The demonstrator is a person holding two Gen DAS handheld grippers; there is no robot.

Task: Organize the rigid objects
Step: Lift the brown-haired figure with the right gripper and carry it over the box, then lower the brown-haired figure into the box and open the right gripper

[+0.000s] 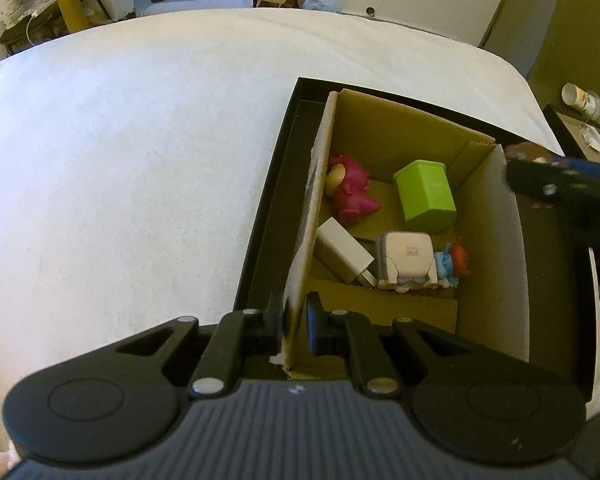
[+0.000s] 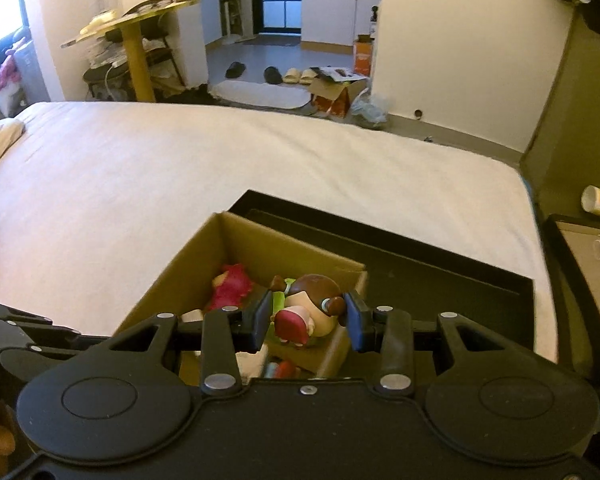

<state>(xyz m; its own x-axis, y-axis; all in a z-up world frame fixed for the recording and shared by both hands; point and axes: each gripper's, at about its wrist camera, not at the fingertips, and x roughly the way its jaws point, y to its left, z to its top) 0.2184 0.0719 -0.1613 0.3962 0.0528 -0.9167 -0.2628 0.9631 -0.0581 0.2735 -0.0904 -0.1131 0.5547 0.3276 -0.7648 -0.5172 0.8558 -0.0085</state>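
**Five pieces boxed, a sixth on its way in**

Five small rigid things already lie on the floor of the brown cardboard box [image 1: 400,132], which stands inside a shallow black tray [image 1: 260,216] on the white-sheeted bed [image 1: 140,160], near the bed's right edge. Counting them from the left wrist view: one pink spiky figurine [image 1: 354,192] against the box's left wall, one lime-green plastic lidded box [image 1: 426,196] toward the far right corner, one white wall charger [image 1: 344,254] by the left wall, one pale grey cube-shaped figure [image 1: 408,266] at the middle, and one little blue figure with orange hair [image 1: 452,262] touching the cube's right side.

One more is in hand. The right gripper [image 2: 306,322] is clenched on a brown-haired doll figurine in pink [image 2: 308,312], pads pressing on either side of its head, and holds it in the air above the open box, not yet let go. It looks to me like the final drop is all that piece needs.

The left gripper [image 1: 294,326] is pinched tight on the box's near left wall, one finger inside and one outside, steadying it.

Nothing loose shows on the bare sheet, so as far as I can see the sorting is nearly finished. Whether more pieces wait out of view I cannot tell.
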